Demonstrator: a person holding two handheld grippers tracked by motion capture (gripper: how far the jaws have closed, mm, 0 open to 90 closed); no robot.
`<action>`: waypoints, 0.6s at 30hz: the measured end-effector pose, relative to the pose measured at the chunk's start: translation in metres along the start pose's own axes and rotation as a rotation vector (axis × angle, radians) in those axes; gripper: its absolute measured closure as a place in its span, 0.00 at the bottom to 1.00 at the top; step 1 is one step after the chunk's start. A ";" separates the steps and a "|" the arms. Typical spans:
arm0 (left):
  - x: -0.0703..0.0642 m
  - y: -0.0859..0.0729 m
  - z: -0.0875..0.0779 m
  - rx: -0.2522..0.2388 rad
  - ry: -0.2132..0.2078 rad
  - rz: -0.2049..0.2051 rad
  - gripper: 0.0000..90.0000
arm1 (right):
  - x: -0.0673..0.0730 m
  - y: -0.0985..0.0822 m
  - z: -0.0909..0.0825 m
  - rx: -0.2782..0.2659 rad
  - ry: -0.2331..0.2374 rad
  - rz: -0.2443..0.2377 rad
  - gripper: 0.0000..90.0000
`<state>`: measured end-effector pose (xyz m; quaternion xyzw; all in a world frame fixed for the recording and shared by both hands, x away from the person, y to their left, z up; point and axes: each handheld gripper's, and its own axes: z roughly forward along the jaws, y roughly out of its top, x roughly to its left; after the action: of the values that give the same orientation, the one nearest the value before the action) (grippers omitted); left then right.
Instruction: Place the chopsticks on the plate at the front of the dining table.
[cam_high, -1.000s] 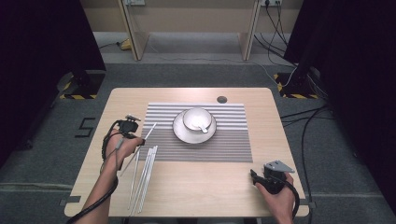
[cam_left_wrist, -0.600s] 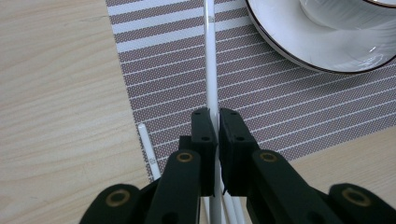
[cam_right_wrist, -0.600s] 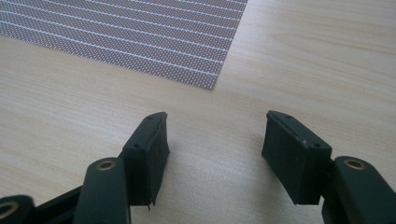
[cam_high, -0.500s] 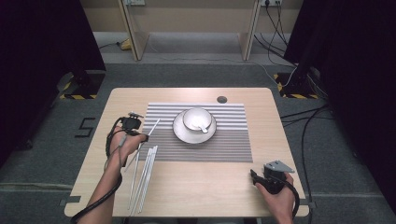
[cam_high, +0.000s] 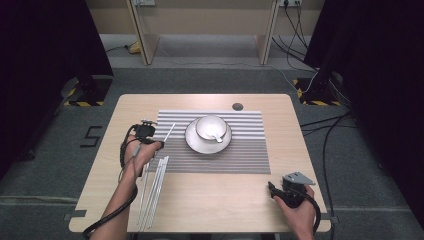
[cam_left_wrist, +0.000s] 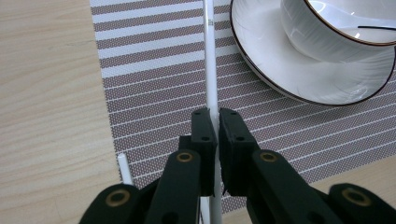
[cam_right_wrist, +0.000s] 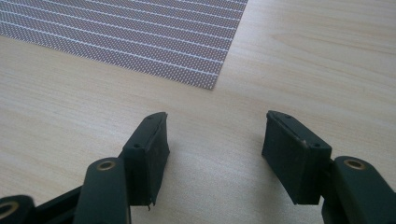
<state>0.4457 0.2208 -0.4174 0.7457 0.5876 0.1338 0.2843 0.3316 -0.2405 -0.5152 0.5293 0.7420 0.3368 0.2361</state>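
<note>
White stick (cam_left_wrist: 211, 70) pinched between my left gripper's (cam_left_wrist: 214, 122) jaws, centre frame, running up the striped mat (cam_left_wrist: 154, 84) beside the saucer (cam_left_wrist: 299, 70). Right gripper (cam_right_wrist: 215, 140) parted, nothing between, over bare table (cam_right_wrist: 327, 56).

- Left gripper (cam_left_wrist: 214, 125) clamps a white stick (cam_left_wrist: 210, 70) over the striped mat (cam_left_wrist: 154, 79).
- Saucer (cam_left_wrist: 280, 70) with cup (cam_left_wrist: 345, 28) lies right of the stick.
- Another stick's end (cam_left_wrist: 124, 169) lies at the mat's edge.

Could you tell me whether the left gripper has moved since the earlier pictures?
Yes, slightly. Against the striped placemat, the left gripper, shut on a white stick, has edged toward the mat's left edge and the saucer.
</note>
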 end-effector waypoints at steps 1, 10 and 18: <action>0.000 0.000 0.001 -0.010 -0.001 -0.002 0.94 | 0.000 0.000 0.000 0.000 0.000 0.000 0.45; -0.009 0.002 0.010 -0.026 -0.008 -0.011 0.94 | 0.000 0.000 0.000 0.000 0.000 0.000 0.45; -0.013 0.006 0.012 -0.047 -0.005 -0.010 0.94 | 0.000 0.000 0.000 0.000 0.001 0.001 0.45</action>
<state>0.4532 0.2041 -0.4222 0.7362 0.5872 0.1443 0.3039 0.3316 -0.2407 -0.5152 0.5293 0.7419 0.3374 0.2357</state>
